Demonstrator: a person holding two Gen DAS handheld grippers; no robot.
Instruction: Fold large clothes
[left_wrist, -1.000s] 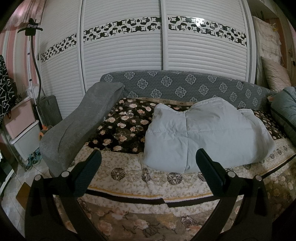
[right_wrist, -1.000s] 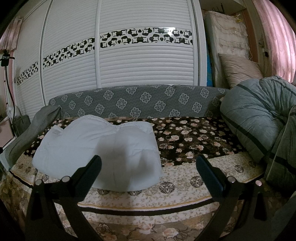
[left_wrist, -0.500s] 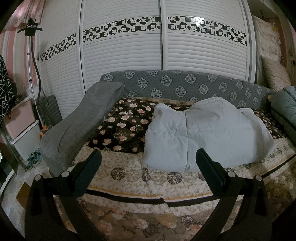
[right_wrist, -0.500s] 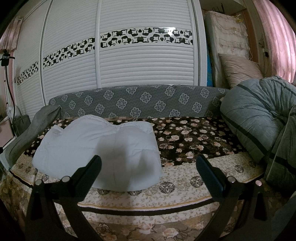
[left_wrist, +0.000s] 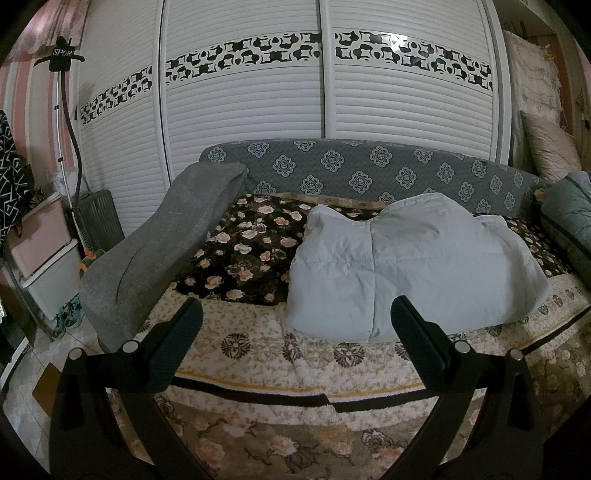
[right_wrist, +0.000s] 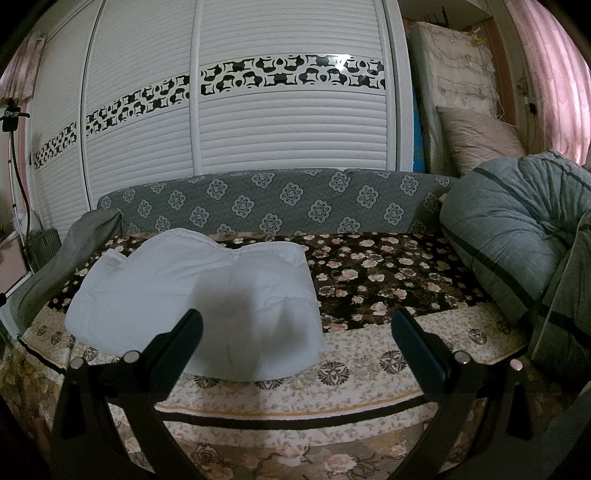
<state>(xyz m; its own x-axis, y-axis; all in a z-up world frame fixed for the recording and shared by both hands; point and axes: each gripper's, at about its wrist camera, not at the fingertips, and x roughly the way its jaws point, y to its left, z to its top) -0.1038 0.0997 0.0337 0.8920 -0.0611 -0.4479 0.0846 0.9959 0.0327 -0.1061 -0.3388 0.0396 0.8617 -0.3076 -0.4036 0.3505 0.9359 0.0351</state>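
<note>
A pale blue padded garment (left_wrist: 406, 266) lies in a folded, puffy bundle on the floral bed cover (left_wrist: 258, 354); it also shows in the right wrist view (right_wrist: 199, 295), left of centre. My left gripper (left_wrist: 295, 314) is open and empty, held in front of the bed edge, short of the bundle's near left corner. My right gripper (right_wrist: 295, 325) is open and empty, also short of the bed, with the bundle's right edge between its fingers in the view.
A grey cushion (left_wrist: 159, 251) leans at the bed's left end. A grey-green duvet (right_wrist: 517, 243) is piled at the right end. A patterned grey backrest (left_wrist: 369, 177) and white louvred wardrobe doors (left_wrist: 240, 92) stand behind. Storage boxes (left_wrist: 44, 258) stand on the floor at left.
</note>
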